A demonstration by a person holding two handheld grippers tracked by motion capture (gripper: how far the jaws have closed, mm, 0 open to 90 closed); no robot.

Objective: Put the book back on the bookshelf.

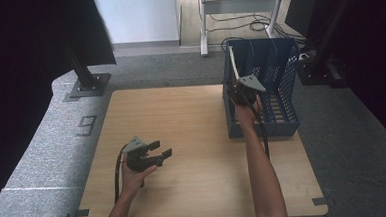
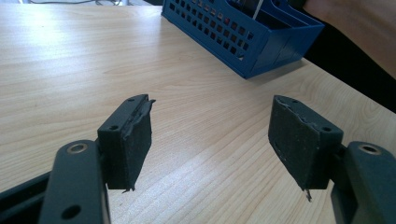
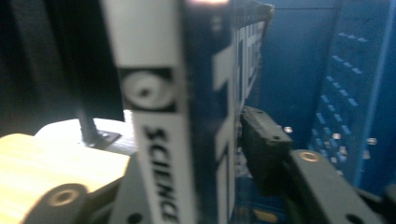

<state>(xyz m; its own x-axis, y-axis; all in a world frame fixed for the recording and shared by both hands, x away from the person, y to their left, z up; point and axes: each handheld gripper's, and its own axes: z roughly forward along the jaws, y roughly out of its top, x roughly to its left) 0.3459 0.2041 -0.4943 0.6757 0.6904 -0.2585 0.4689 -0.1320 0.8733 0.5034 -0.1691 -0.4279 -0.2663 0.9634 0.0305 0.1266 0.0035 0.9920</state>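
A thin book (image 1: 234,66) with a white spine that reads SCIENCE (image 3: 159,140) stands upright in the left slot of a blue slotted file rack (image 1: 284,121) at the table's back right. My right gripper (image 1: 237,88) is at the rack's front. The book is between its jaws (image 3: 201,154). The right pad (image 3: 261,140) sits just beside the cover without pressing it, and the left pad is hidden behind the spine. My left gripper (image 1: 162,148) rests low over the wooden table (image 1: 181,114) at the front left, open and with nothing in it (image 2: 210,144).
The rack (image 2: 243,42) has several upright dividers and perforated walls. A black stand base (image 1: 87,85) sits off the table's back-left corner. Metal frame legs (image 1: 204,23) and cables lie on the floor behind. The person's right forearm (image 1: 262,175) crosses the table's front right.
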